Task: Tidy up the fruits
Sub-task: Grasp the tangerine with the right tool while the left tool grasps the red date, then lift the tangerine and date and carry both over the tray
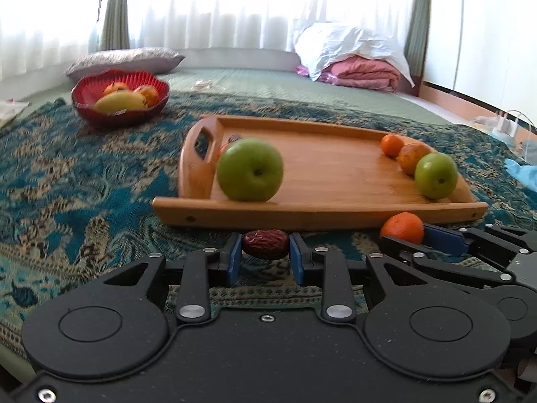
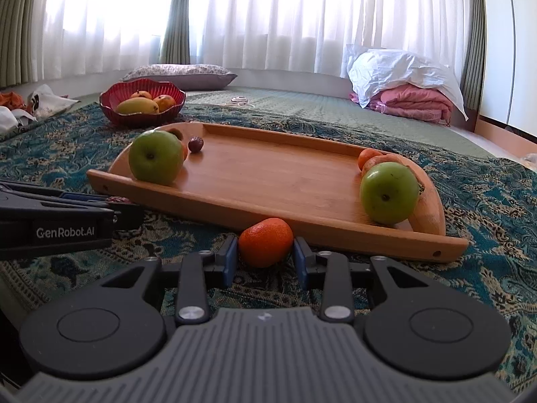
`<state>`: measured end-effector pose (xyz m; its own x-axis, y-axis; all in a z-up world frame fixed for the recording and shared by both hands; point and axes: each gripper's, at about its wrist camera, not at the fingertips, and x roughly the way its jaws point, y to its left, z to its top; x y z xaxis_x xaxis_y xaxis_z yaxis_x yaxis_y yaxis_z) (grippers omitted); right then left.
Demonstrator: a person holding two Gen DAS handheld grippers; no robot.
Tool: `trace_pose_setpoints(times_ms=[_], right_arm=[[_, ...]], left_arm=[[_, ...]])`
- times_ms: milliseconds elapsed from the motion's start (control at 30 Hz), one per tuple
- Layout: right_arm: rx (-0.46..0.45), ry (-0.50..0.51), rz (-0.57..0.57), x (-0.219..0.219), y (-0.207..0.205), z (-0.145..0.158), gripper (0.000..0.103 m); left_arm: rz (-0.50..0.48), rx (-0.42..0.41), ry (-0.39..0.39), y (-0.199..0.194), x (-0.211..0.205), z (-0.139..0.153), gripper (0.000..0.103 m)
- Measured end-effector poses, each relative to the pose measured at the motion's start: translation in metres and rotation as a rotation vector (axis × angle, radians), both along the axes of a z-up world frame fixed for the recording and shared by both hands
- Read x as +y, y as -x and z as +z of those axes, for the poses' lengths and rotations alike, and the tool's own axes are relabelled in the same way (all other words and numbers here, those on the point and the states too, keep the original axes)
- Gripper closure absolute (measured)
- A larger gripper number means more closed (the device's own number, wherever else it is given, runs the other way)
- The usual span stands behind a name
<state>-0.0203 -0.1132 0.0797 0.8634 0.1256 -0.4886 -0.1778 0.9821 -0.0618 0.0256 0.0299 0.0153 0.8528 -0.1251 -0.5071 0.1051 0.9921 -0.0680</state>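
Patterned teal blanket underneath; rectangular wooden tray carrying two green apples. Just before its near rim: right gripper clamped on small orange tangerine, left gripper pinching wrinkled red date.

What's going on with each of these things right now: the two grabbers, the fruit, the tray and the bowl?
Left gripper: jaws shut on the red date.
Right gripper: jaws shut on the small orange.
Wooden tray: flat on the patterned cloth, holding fruit at both ends.
Green apples: resting in the tray.
Red bowl: upright, holding yellow and orange fruit.
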Motion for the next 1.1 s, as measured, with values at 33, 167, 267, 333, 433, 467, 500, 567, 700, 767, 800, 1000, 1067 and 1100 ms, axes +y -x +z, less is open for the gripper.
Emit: trace_pose_setpoints(times_ms=[33,167,267,333,433,467,500,567,700,767,800,1000,1067,1100], right_arm=[[-0.006,-0.001,0.001,0.000,0.001,0.001,0.064],[-0.032,-0.009,-0.002,-0.001,0.004,0.008,0.064],[-0.051,-0.022,-0.017,-0.004,0.002,0.015,0.064],[-0.062,-0.029,-0.028,-0.007,0.000,0.019,0.064],[-0.070,-0.041,-0.045,-0.012,-0.005,0.024,0.064],[-0.071,-0.044,-0.050,-0.013,-0.006,0.025,0.064],[-0.072,-0.045,-0.055,-0.014,-0.008,0.026,0.064],[-0.070,-0.048,-0.065,-0.016,-0.012,0.026,0.064],[-0.064,-0.060,-0.079,-0.020,-0.020,0.027,0.064],[-0.065,-0.061,-0.081,-0.021,-0.023,0.027,0.064],[-0.065,-0.061,-0.081,-0.022,-0.025,0.027,0.064],[-0.064,-0.076,-0.095,-0.027,-0.038,0.028,0.064],[-0.065,-0.075,-0.099,-0.029,-0.042,0.029,0.064],[-0.065,-0.075,-0.101,-0.029,-0.044,0.029,0.064]], left_arm=[[-0.008,-0.009,-0.006,0.001,-0.002,0.002,0.075],[-0.029,-0.025,0.001,0.001,-0.009,0.009,0.075],[-0.037,-0.042,0.002,0.000,-0.013,0.015,0.075],[-0.041,-0.050,0.001,-0.002,-0.015,0.019,0.075],[-0.047,-0.060,-0.008,-0.006,-0.019,0.023,0.075],[-0.048,-0.062,-0.011,-0.008,-0.021,0.024,0.075],[-0.049,-0.062,-0.012,-0.010,-0.022,0.025,0.075],[-0.049,-0.060,-0.008,-0.015,-0.024,0.026,0.075],[-0.055,-0.053,0.005,-0.025,-0.029,0.027,0.075],[-0.061,-0.057,0.007,-0.031,-0.033,0.029,0.075],[-0.064,-0.058,0.007,-0.033,-0.035,0.029,0.075],[-0.069,-0.062,0.010,-0.050,-0.040,0.032,0.075],[-0.069,-0.062,0.007,-0.057,-0.042,0.033,0.075],[-0.069,-0.062,0.006,-0.060,-0.043,0.033,0.075]])
